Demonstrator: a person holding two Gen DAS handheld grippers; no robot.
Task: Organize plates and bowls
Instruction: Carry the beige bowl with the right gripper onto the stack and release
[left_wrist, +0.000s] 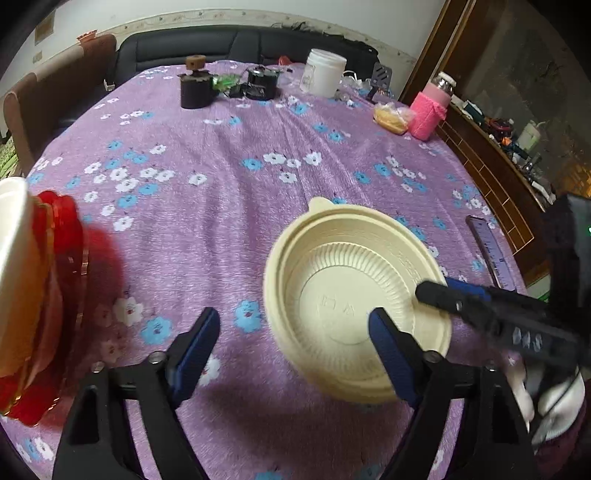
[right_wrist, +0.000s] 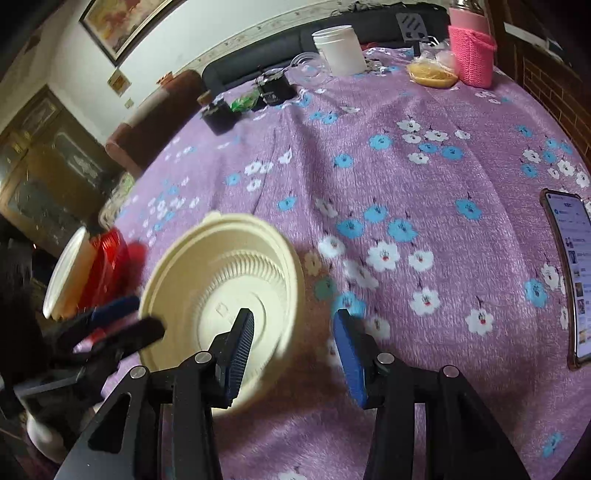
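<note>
Right wrist: cream bowl beside left finger; fingers spread.

purple floral table bears cream bowl, phone.

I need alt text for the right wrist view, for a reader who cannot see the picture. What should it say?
A cream ribbed plastic bowl sits on a purple floral tablecloth, with the right gripper open and one of its jaws over the bowl's inside. To the left are the left gripper and a red and white stack of dishes; a lit phone lies at the right edge.
</note>
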